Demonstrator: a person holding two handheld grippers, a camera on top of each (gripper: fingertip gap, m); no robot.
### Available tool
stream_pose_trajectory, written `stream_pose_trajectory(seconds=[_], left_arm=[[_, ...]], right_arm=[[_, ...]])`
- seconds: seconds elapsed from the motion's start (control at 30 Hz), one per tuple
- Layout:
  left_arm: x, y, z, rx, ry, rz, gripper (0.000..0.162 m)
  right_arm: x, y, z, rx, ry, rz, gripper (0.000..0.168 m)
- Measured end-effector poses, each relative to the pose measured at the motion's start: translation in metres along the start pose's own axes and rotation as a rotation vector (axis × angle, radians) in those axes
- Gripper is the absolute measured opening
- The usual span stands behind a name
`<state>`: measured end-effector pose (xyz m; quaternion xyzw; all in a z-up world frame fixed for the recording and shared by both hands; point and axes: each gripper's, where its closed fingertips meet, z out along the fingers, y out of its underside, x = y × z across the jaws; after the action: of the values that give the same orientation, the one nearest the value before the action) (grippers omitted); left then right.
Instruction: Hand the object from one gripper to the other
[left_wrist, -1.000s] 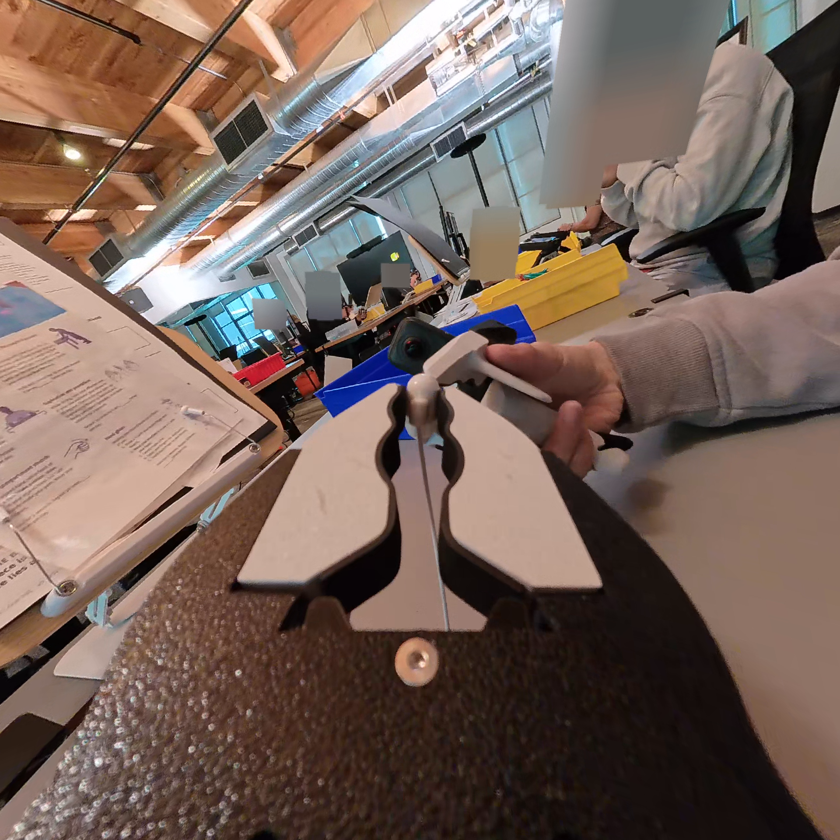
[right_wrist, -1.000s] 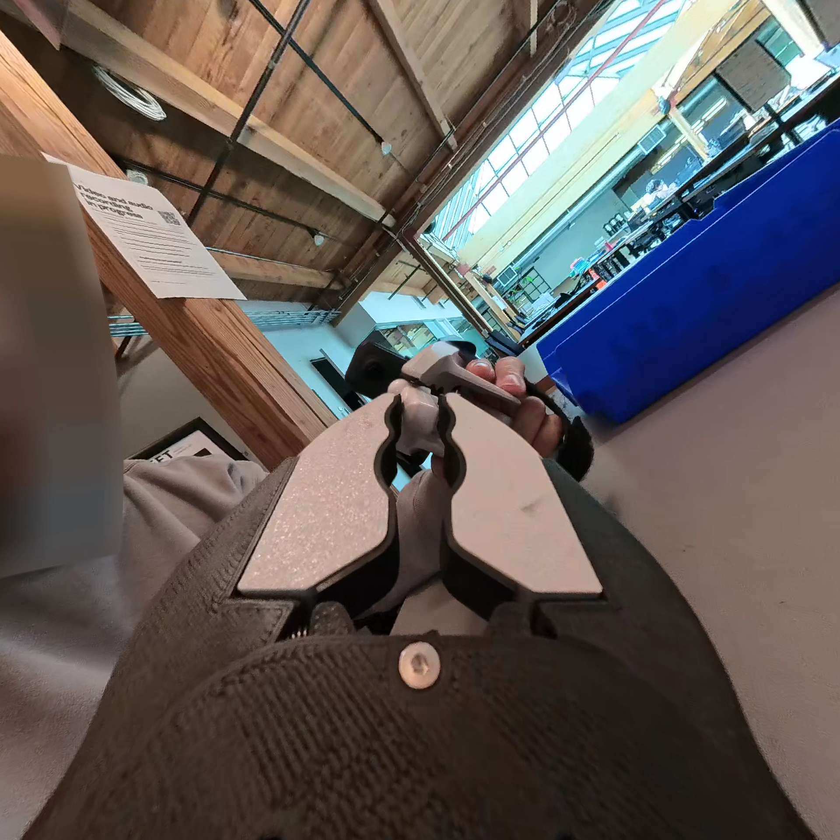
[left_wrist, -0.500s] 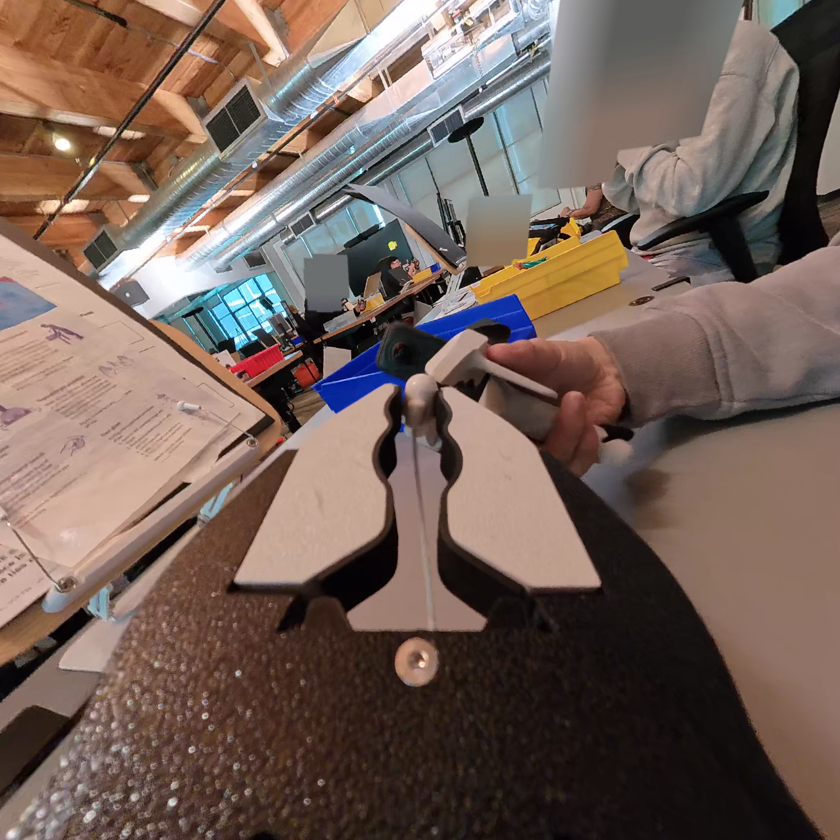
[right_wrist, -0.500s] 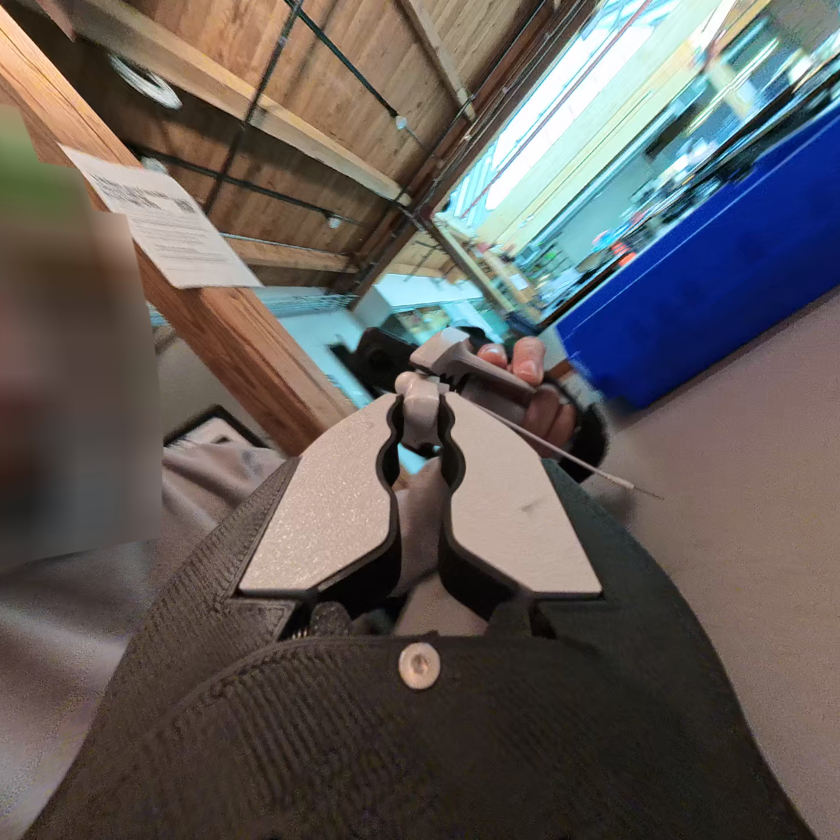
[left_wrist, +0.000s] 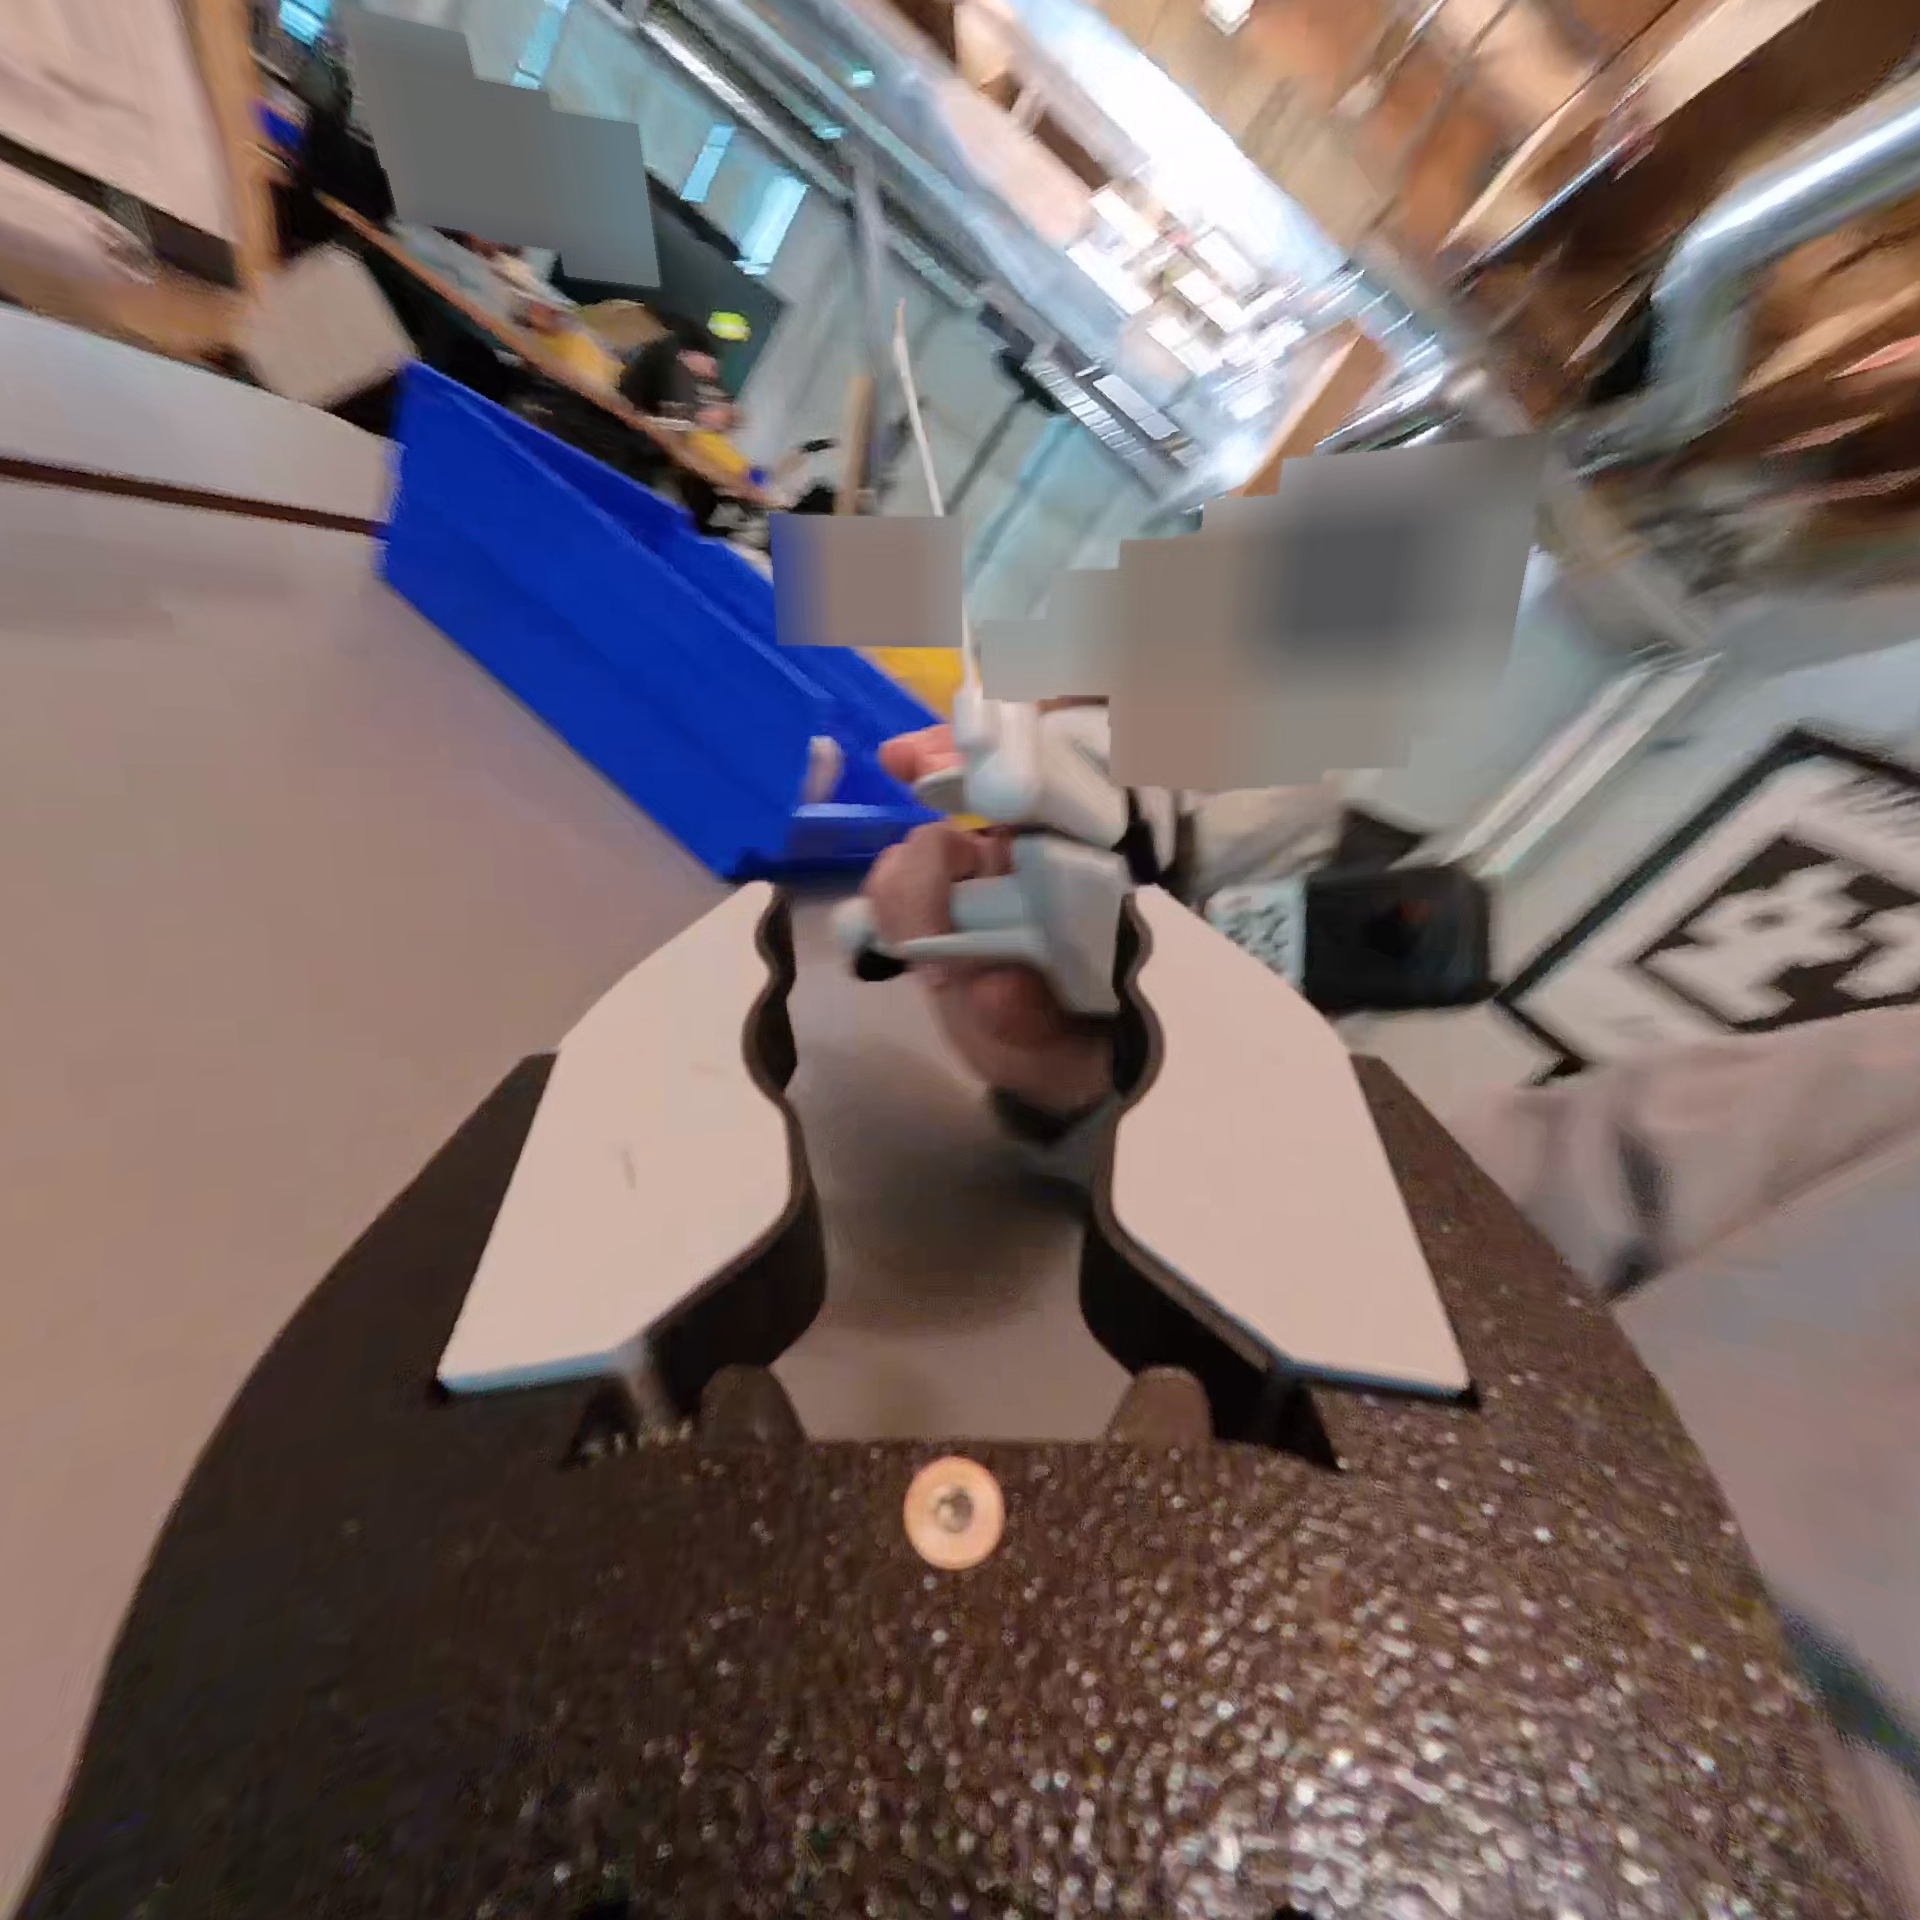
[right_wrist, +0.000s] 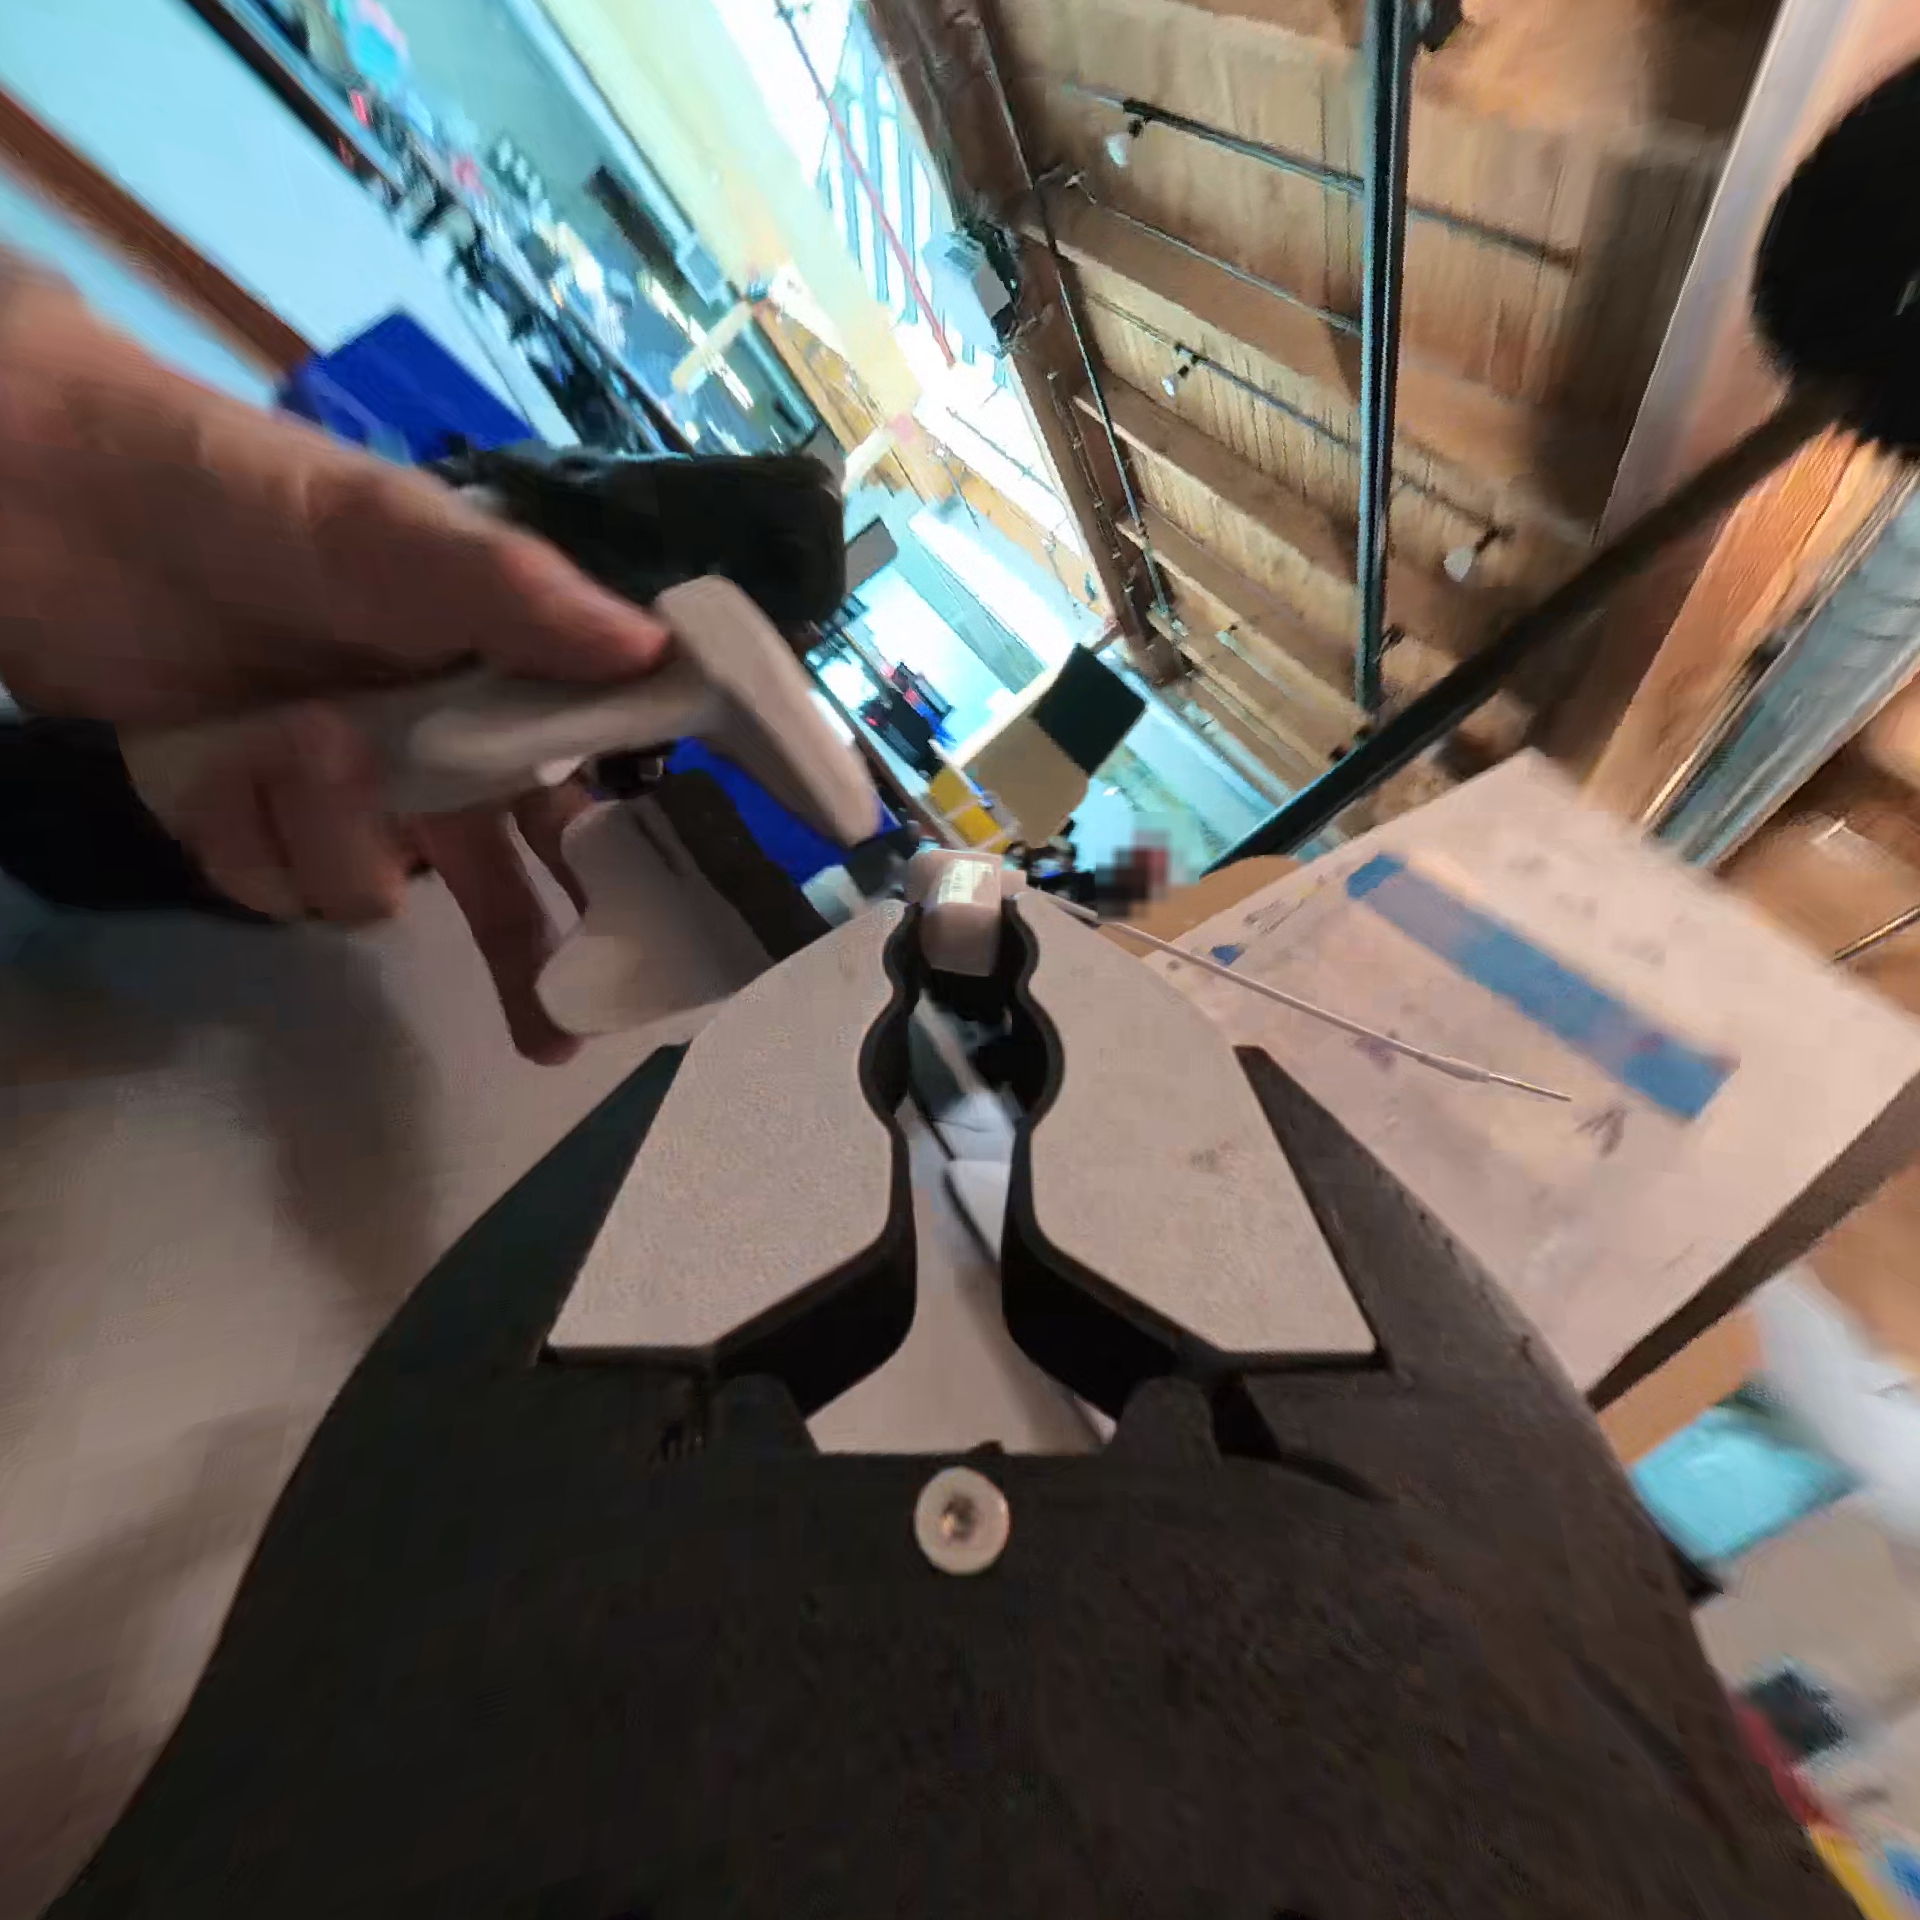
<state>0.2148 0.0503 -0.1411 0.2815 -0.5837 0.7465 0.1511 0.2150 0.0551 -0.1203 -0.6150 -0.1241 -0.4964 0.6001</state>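
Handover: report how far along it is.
Done: the left gripper is open and empty. In hand: the right gripper is shut on the white probe, its thin wire sticking out rightward. Left: seemingly nothing but drawing the grippers apart.

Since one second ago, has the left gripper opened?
Yes. The left gripper now stands open and empty, its fingers spread over the grey table; the right gripper holds the white probe.

Grey tabletop (left_wrist: 208, 831), blue bin (left_wrist: 582, 603), timber ceiling (right_wrist: 1247, 312).

Motion blur smears the blue bin (left_wrist: 623, 623) and paper sheet (right_wrist: 1507, 1039).
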Motion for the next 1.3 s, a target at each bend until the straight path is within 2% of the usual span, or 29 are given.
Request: stream_pose_trajectory(seconds=[0.07, 0.17, 0.27, 0.47, 0.63, 0.73, 0.87, 1.0, 1.17, 1.3], left_arm=[[0.013, -0.002, 0.002, 0.022, 0.134, -0.140, 0.049], [0.020, -0.008, -0.002, 0.056, 0.247, -0.248, 0.022], [0.018, -0.013, -0.005, 0.087, 0.251, -0.271, 0.021], [0.009, -0.012, -0.006, 0.094, 0.170, -0.200, 0.016], [-0.008, -0.015, -0.009, 0.099, -0.031, 0.007, 0.014], [-0.029, -0.019, -0.017, 0.085, -0.264, 0.161, 0.014], [-0.037, -0.026, -0.024, 0.070, -0.456, 0.351, 0.013], [-0.029, -0.028, -0.019, 0.035, -0.534, 0.518, 0.013], [-0.023, -0.021, -0.009, -0.011, -0.569, 0.640, 0.013], [-0.009, -0.023, -0.006, 0.021, -0.477, 0.698, 0.015]], right_arm=[[-0.006, -0.004, 0.002, -0.001, 0.012, -0.125, 0.014], [-0.012, -0.006, 0.003, 0.003, -0.017, -0.144, 0.013], [-0.013, -0.005, 0.002, 0.003, -0.035, -0.139, 0.013], [-0.023, -0.002, 0.004, -0.017, -0.105, -0.122, 0.013], [-0.025, 0.022, 0.007, -0.153, -0.108, -0.038, 0.014], [-0.017, 0.031, 0.009, -0.210, -0.055, 0.025, 0.032], [-0.018, 0.039, 0.011, -0.262, -0.043, -0.030, 0.035], [-0.024, 0.044, 0.017, -0.288, -0.033, 0.007, 0.031], [-0.029, 0.049, 0.020, -0.309, -0.064, 0.039, 0.014], [-0.030, 0.033, 0.017, -0.174, -0.168, 0.339, 0.013]])
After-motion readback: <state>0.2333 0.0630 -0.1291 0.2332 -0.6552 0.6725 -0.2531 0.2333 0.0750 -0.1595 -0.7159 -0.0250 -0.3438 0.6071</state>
